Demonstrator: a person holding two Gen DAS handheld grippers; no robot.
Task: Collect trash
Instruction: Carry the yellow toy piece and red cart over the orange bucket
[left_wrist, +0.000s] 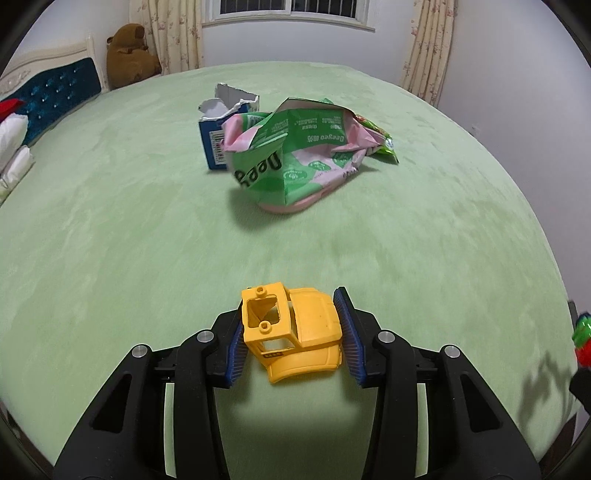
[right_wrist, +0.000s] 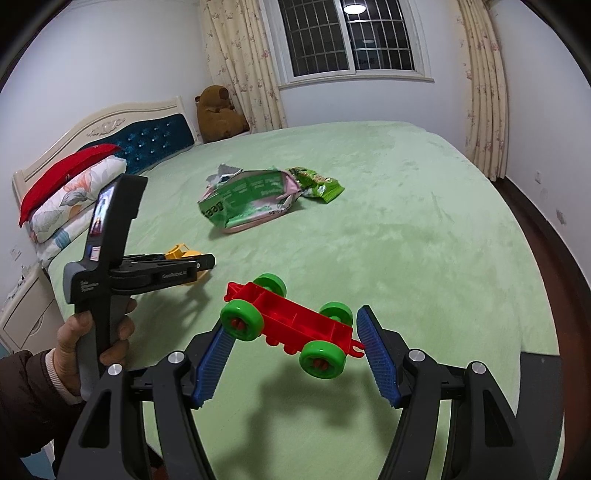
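The left gripper (left_wrist: 291, 334) is clamped on a yellow toy cab (left_wrist: 291, 330), a smooth, glossy moulded plastic shell with a boxy windowed cabin, two round studs on its roof and a rounded hood; the ribbed blue pads (left_wrist: 349, 328) press its two sides and it hangs clear of the bed (left_wrist: 110, 221), whose cover is a soft, pale green plush with a brushed nap. The right gripper (right_wrist: 291, 347) is closed on a red toy chassis (right_wrist: 295, 321), a long, shallow plastic tray with ribbed compartments, a small hook at one end and four chunky green wheels; it sits tilted between the toothed blue pads, raised above the bed and throwing a shadow on it. A hand (right_wrist: 96, 343) in a dark sleeve grips the matte black handle of the left tool. The trash lies farther up the bed, well apart from both toys: a crumpled green and pink bag (left_wrist: 295, 155) of thin, creased printed film, slumped and folded over itself; a blue carton (left_wrist: 214, 144) with a jagged, torn white top, standing upright and touching the bag on the headboard side; and a small shiny green wrapper (right_wrist: 317, 182) just beside the bag on the side away from the headboard. A brown plush bear (right_wrist: 218, 112) slumps at the bed's far corner.
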